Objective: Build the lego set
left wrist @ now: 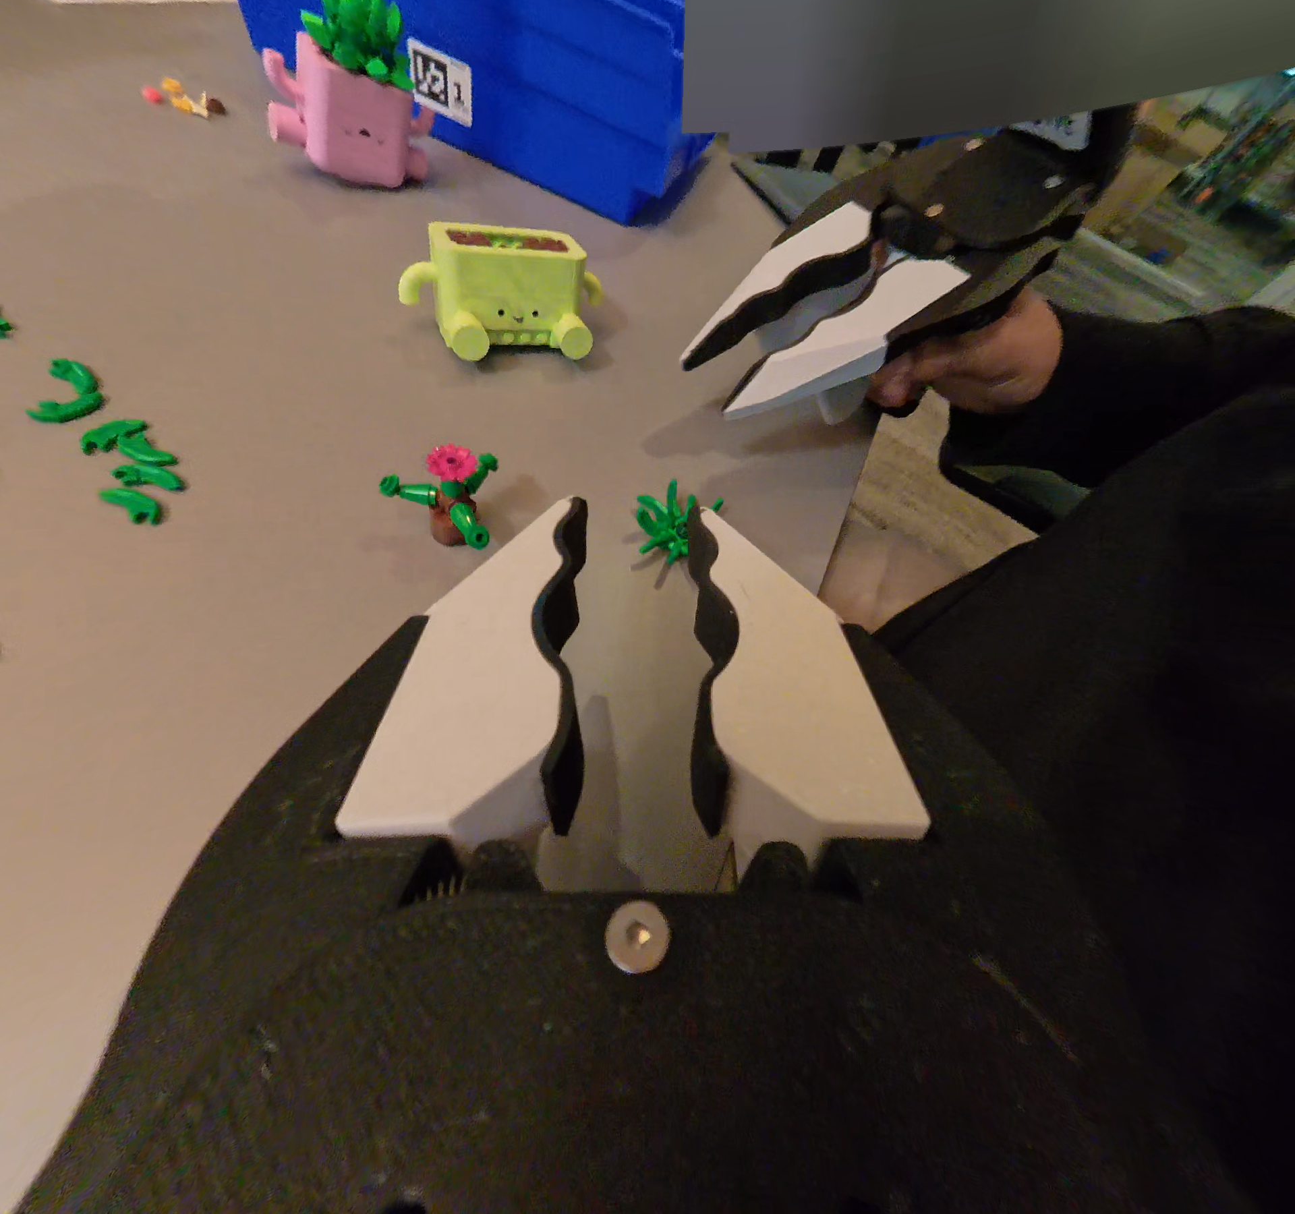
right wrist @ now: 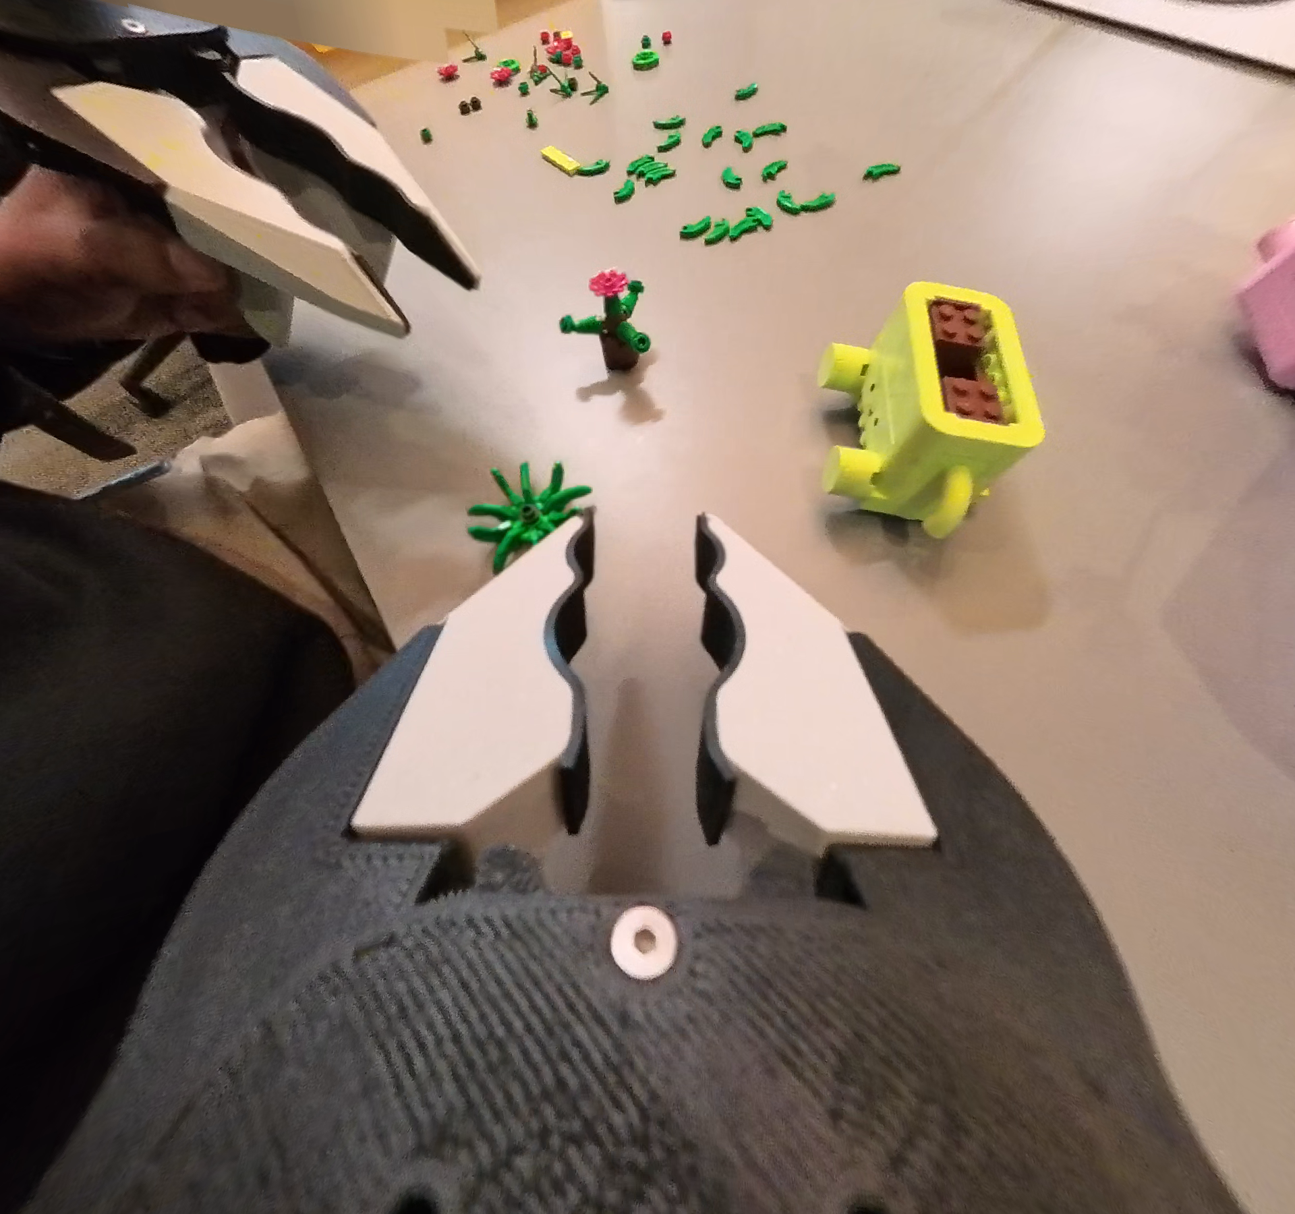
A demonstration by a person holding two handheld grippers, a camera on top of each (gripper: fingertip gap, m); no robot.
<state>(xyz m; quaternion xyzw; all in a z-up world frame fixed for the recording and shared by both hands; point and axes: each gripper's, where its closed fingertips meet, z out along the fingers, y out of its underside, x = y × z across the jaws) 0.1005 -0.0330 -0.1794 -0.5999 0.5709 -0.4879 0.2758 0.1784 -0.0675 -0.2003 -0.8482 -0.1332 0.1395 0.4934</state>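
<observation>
Spiky green plastic plant piece approached by two empty grippers

The left gripper (left wrist: 638, 515) and right gripper (right wrist: 645, 525), both parted and empty, are held beside the green leaf cluster (right wrist: 522, 515) on the grey counter (right wrist: 1051, 690); it should be pinched low, centred, before being carried to the lime-green brick planter (right wrist: 939, 402).

Matt grey tabletop (right wrist: 1051, 690); glossy plastic lime pot figure (right wrist: 932, 409) with brown studded bricks; glossy green leaf piece (right wrist: 522, 515); right claw (right wrist: 645, 525) body of rough, ridged black plastic, fingers (right wrist: 490, 690) smooth matt.
</observation>
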